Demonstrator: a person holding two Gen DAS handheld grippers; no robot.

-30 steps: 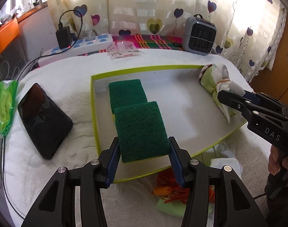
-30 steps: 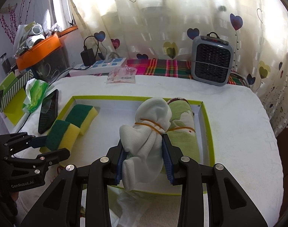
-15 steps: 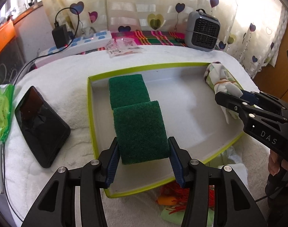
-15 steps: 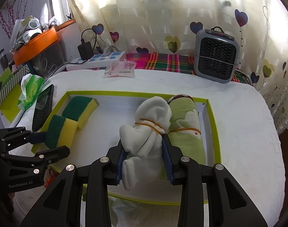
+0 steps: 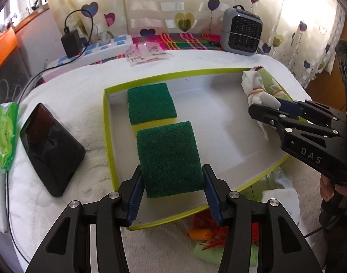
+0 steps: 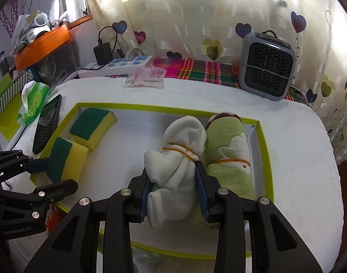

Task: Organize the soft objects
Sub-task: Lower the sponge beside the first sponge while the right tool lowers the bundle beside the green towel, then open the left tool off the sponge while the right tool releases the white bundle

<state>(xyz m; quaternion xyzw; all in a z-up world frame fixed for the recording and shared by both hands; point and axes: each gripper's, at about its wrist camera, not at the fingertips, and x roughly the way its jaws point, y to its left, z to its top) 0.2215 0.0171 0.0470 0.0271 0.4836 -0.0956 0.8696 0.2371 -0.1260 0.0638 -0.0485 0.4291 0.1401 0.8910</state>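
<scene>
A: What carries everything here?

B: A table under a white cloth (image 6: 294, 150). On it lies a shallow tray (image 6: 262, 150) with a lime-green rim, and all the soft things are inside this tray.

A: Which things, and where?

B: Along the tray's right edge lies a green towel roll (image 6: 230, 150) with a rubber band. Touching its left side is a white cloth bundle (image 6: 175, 159), also tied with a band. At the tray's left edge there are two sponges, green on top and yellow below. The far sponge (image 5: 150, 102) rests flat near the far left corner. The near sponge (image 5: 171, 157) is just in front of it.

A: What do the grippers do?

B: The left gripper (image 5: 172, 201) is clenched on the near sponge; its blue pads press both sides. From the right wrist view this sponge looks tilted over the left rim. The right gripper (image 6: 173, 193) grasps the bundle at its near end, and the cloth is squeezed between the pads.

A: Anything outside the tray?

B: A black phone (image 5: 50, 145) lies near the table's left edge, and a grey heater (image 6: 268, 66) stands at the far right.
</scene>
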